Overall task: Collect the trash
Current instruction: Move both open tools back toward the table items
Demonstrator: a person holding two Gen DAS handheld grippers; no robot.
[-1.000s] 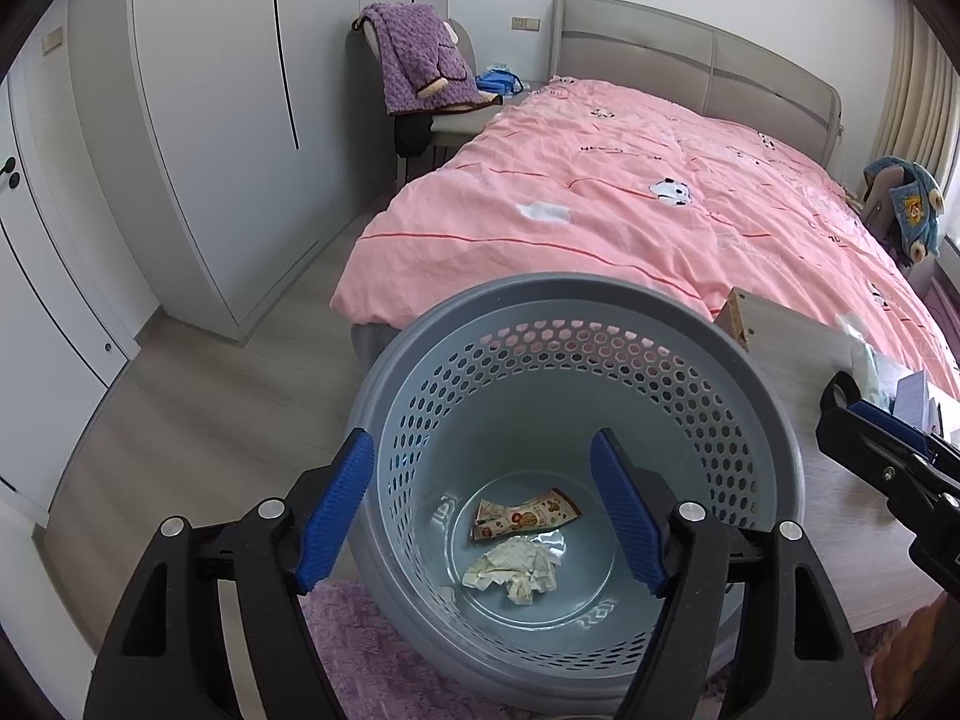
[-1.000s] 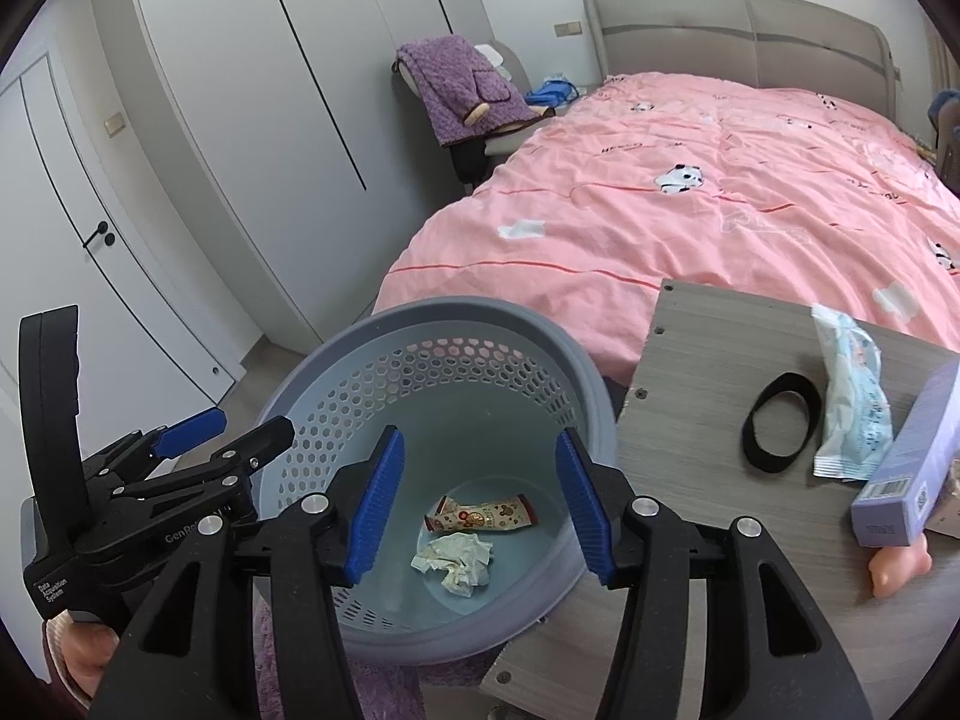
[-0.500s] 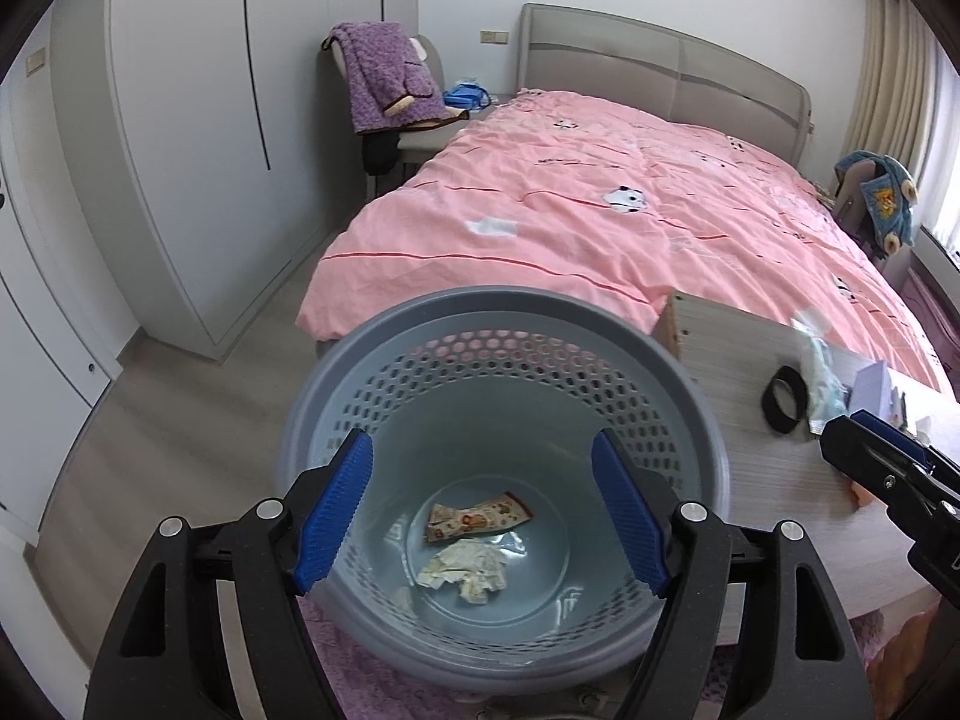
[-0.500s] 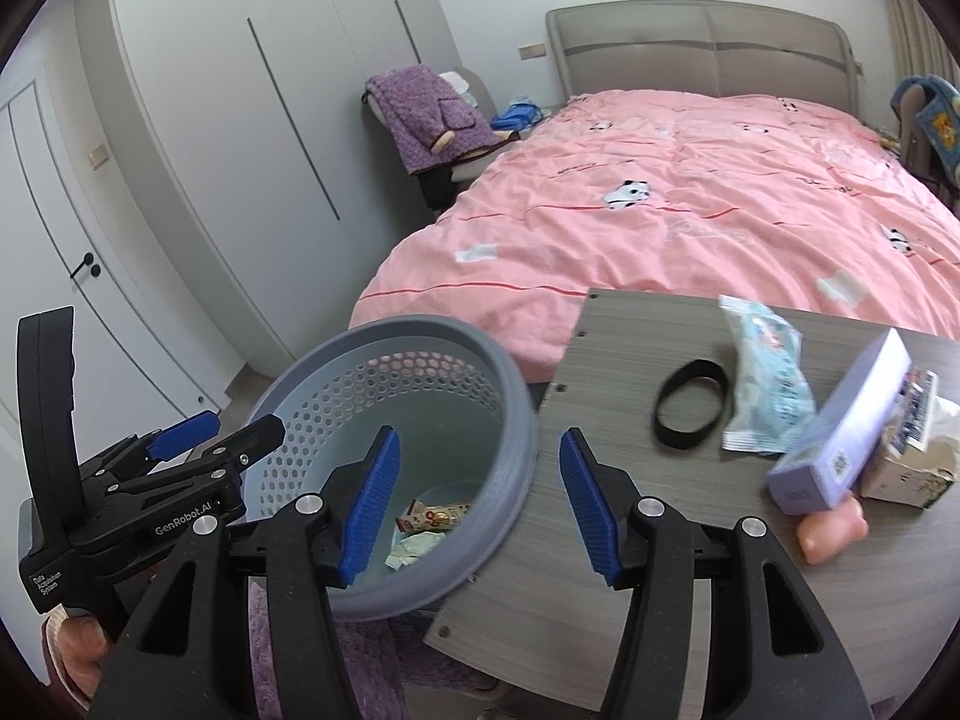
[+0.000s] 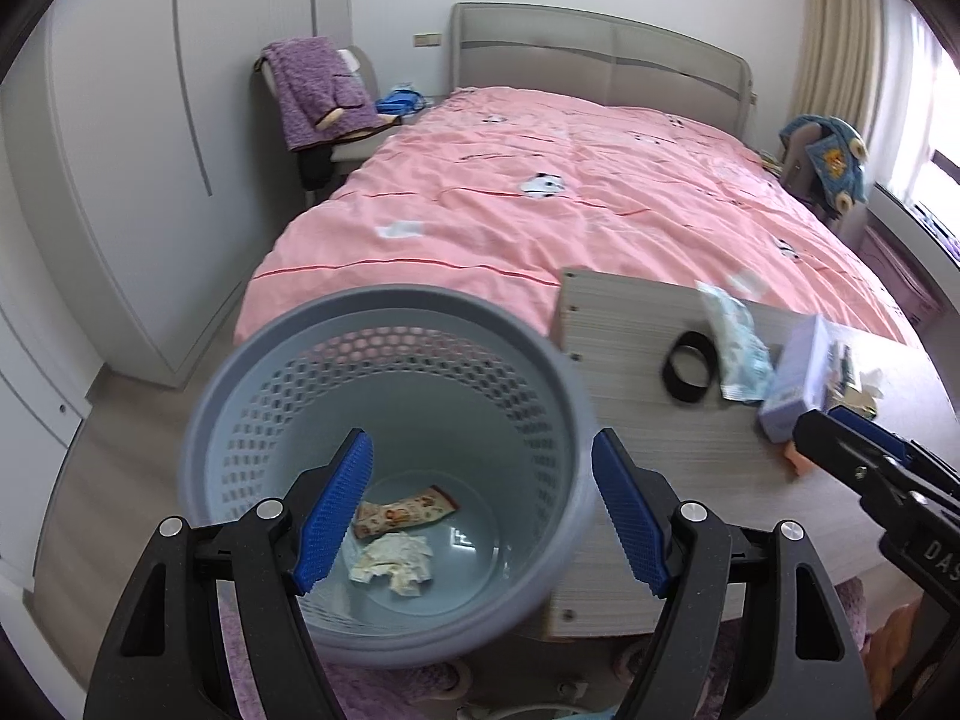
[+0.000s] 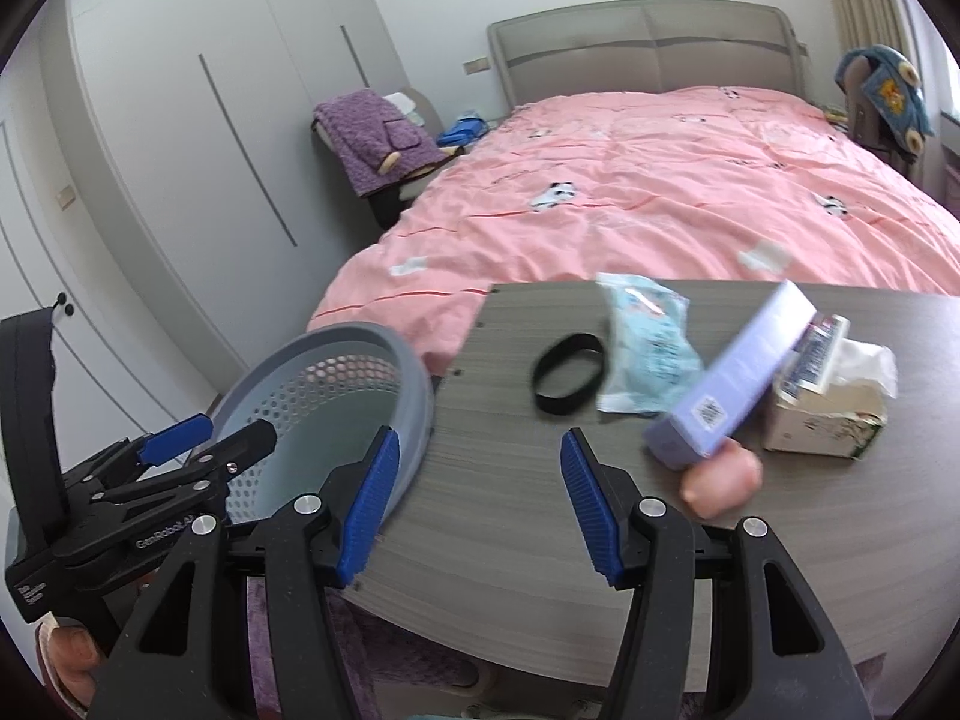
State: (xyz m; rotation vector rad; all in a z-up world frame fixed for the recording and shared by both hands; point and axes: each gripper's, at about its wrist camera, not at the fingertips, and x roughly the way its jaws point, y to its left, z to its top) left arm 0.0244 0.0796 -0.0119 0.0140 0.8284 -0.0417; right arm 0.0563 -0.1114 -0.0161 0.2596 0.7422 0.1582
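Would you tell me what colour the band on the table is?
Black; the band shows best in the right wrist view.

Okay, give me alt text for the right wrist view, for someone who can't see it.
The open right gripper hovers empty over a grey table holding a black band, blue packet, purple box and tissue box. A grey basket sits at left.

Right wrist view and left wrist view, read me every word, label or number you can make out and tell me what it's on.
"GenRobot.AI", partly hidden, on the left tool body, right wrist view.
"DAS", cut off, on the right tool body, left wrist view.
Small white lettering on the left tool's handle: too blurred.
Purple box barcode label, snack wrapper in the basket, tissue box: unreadable.
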